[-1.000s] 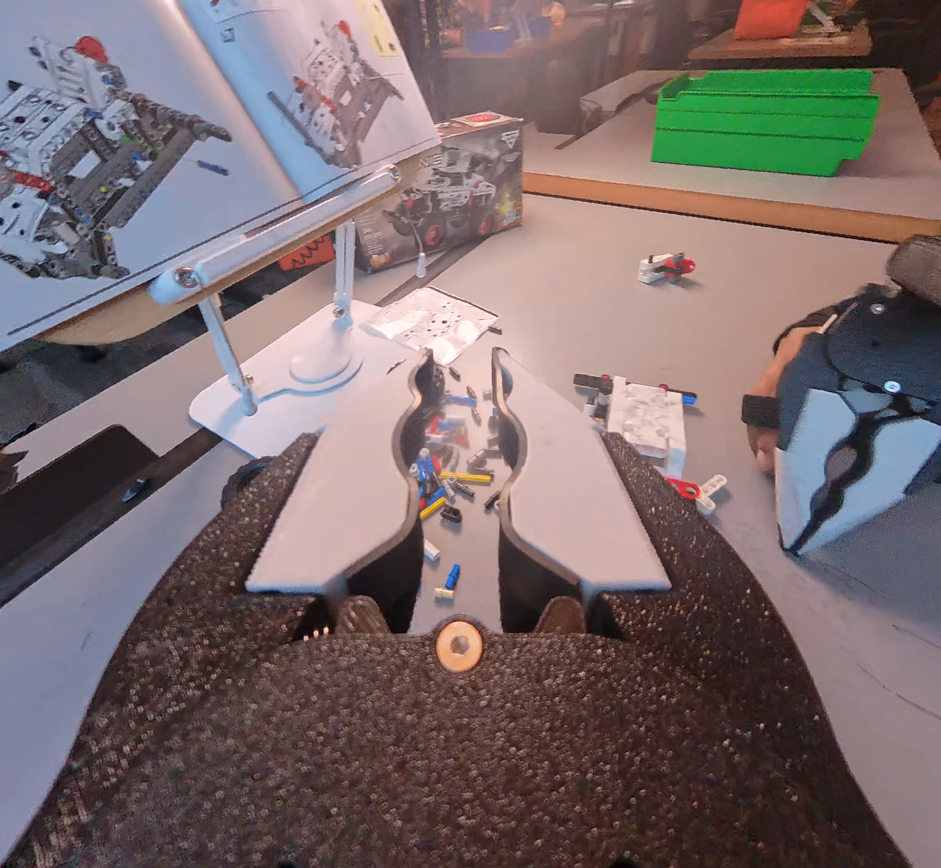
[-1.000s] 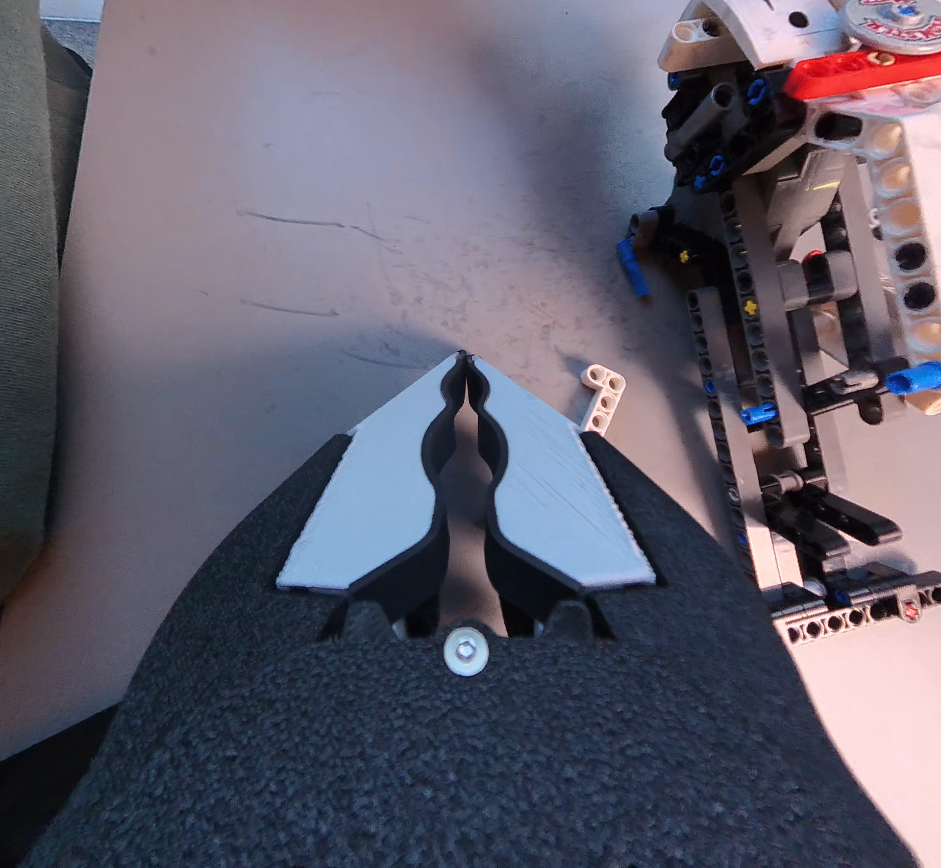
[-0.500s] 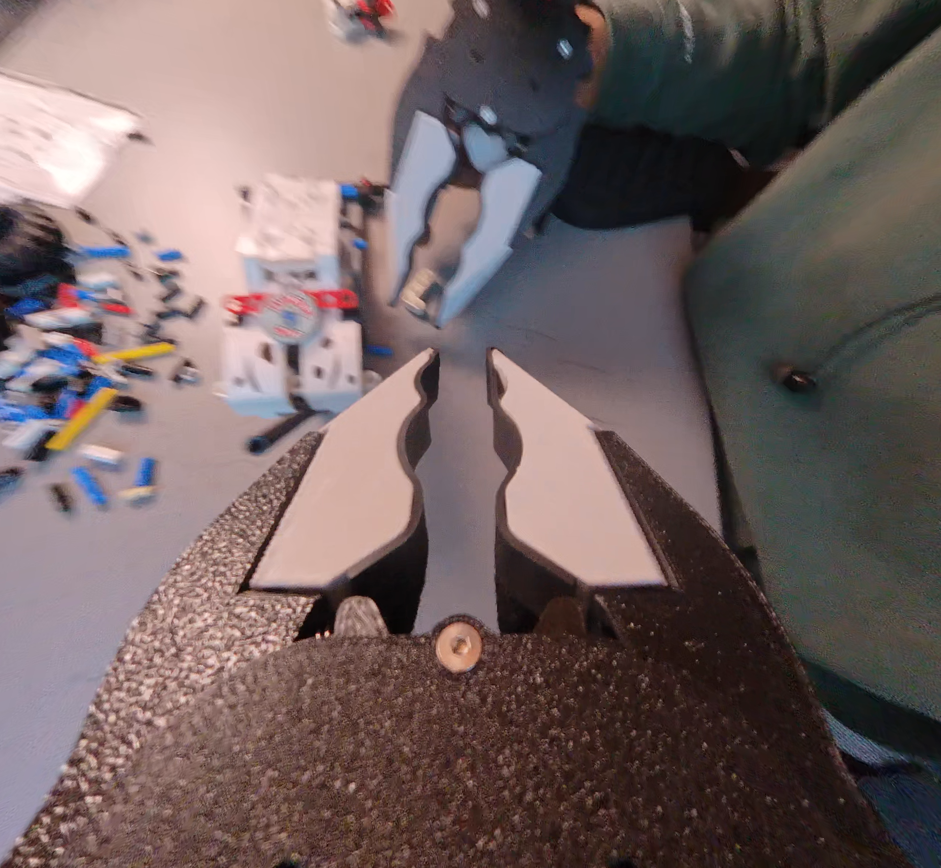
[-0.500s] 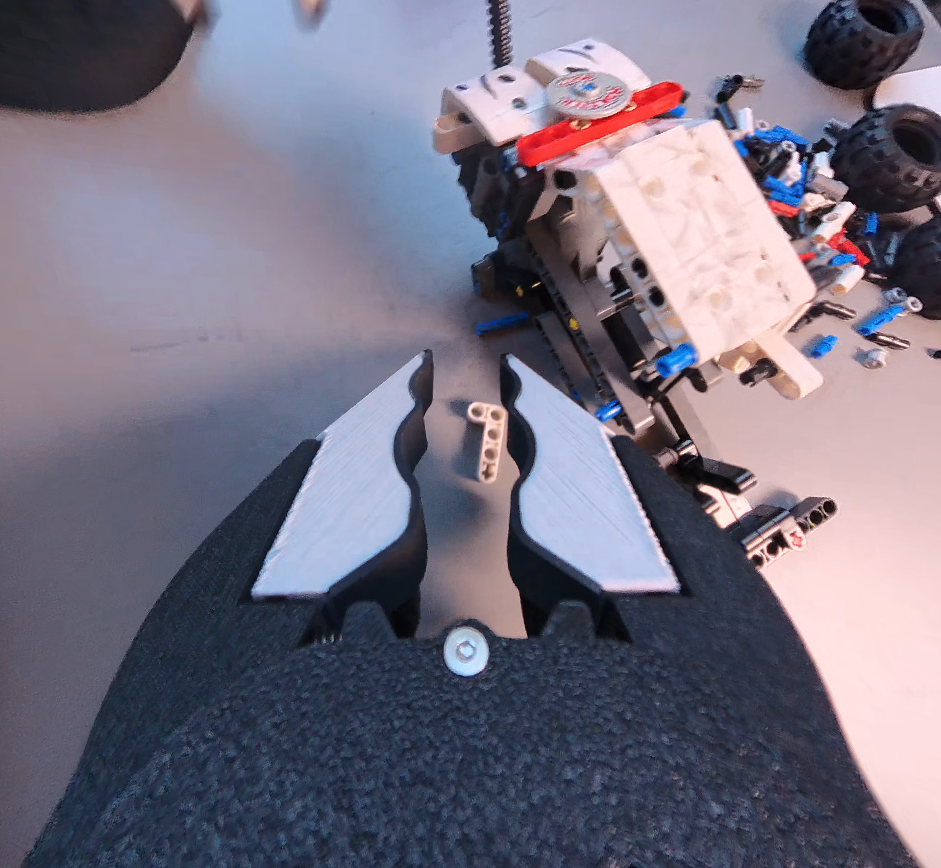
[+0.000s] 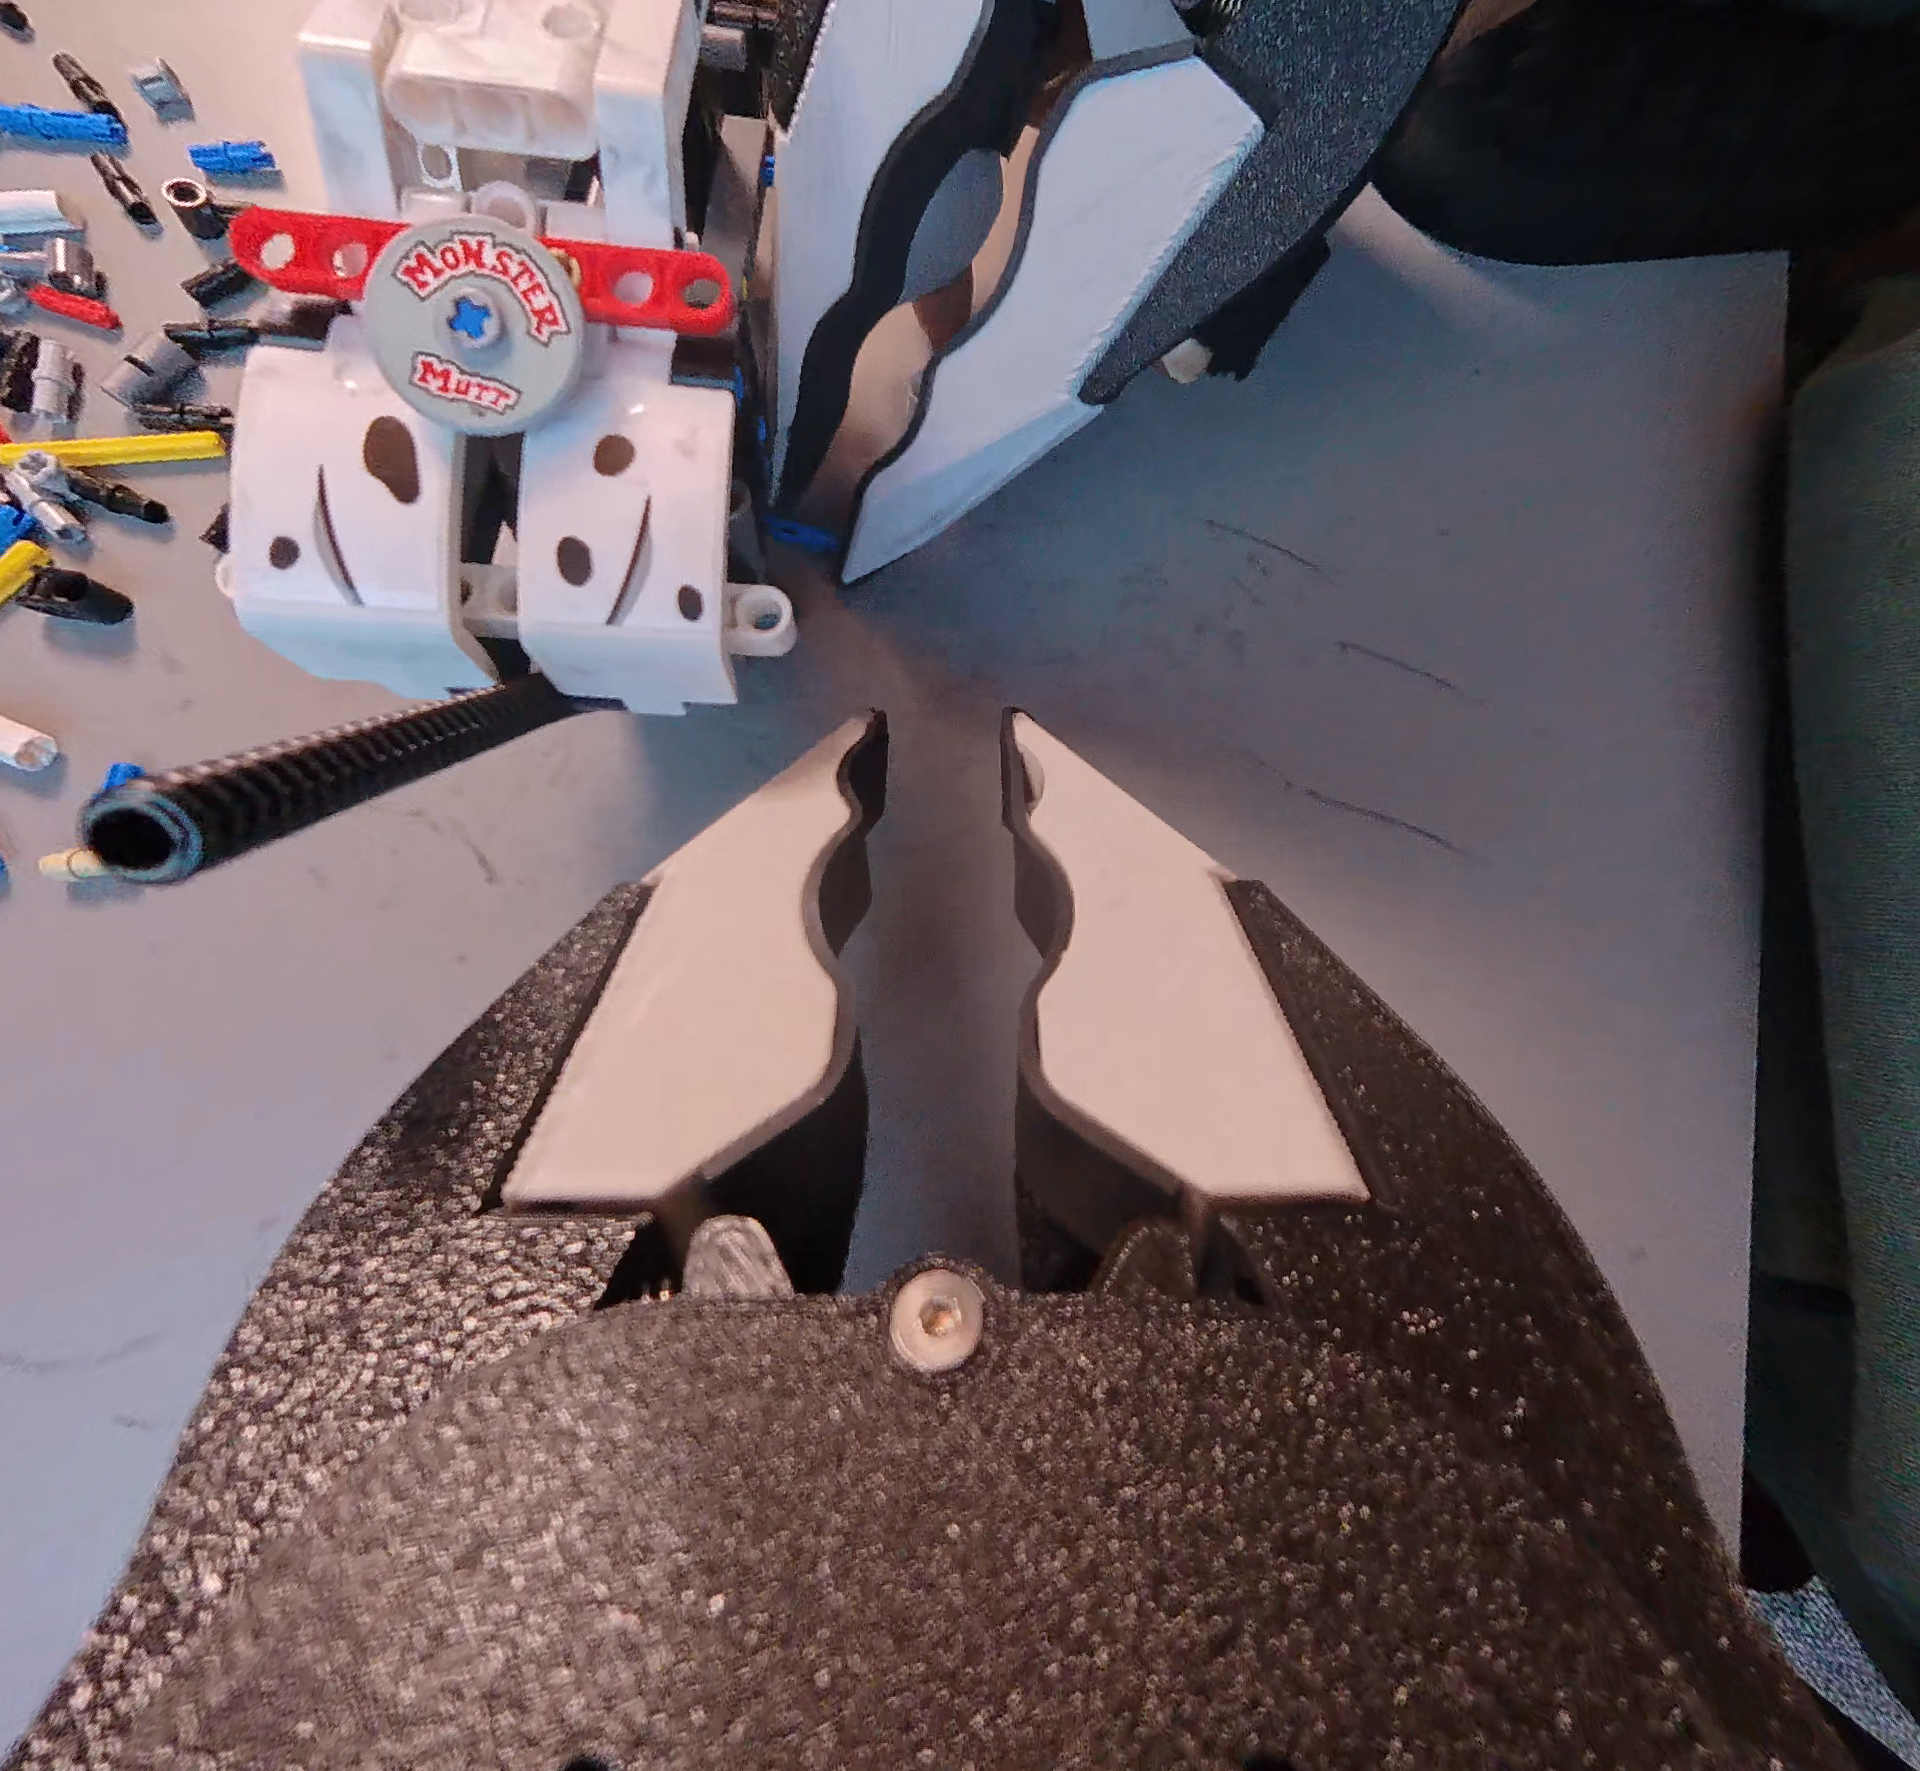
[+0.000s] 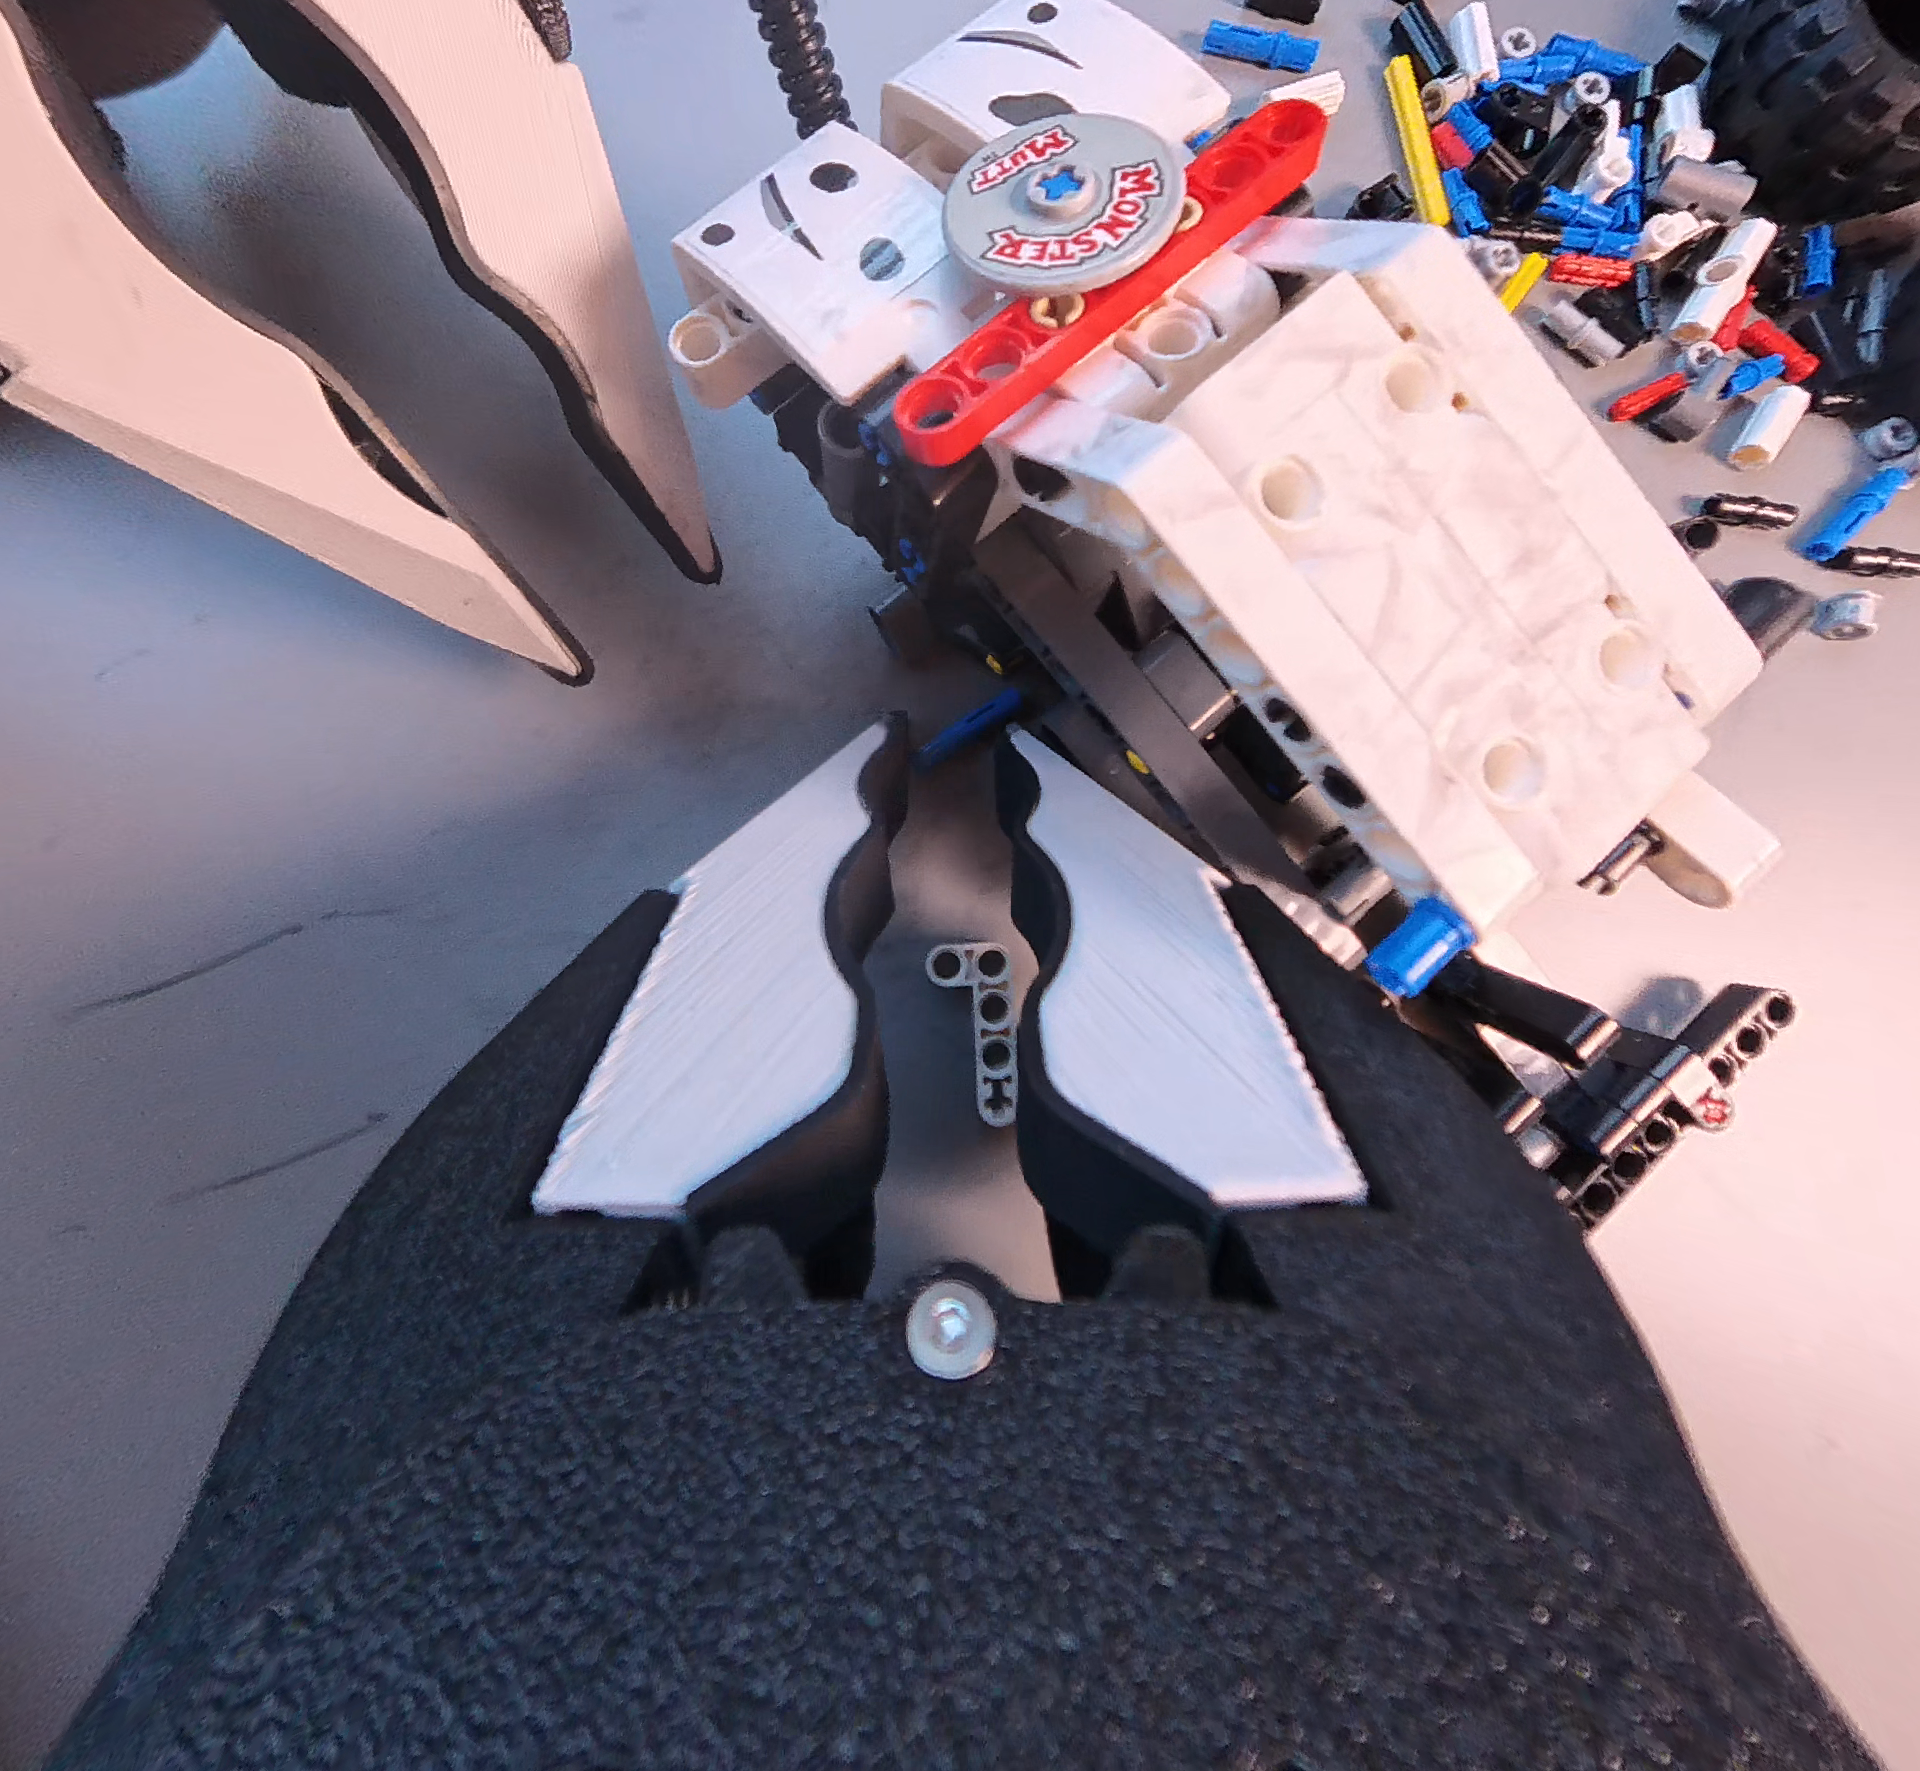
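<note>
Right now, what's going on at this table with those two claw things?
A person holds two grippers over a grey table. Both are open and hold nothing. The right gripper straddles a small grey L-shaped piece beside a half-built white toy truck. The left gripper hovers over bare table near the truck's front. Loose pieces lie beyond.
</note>
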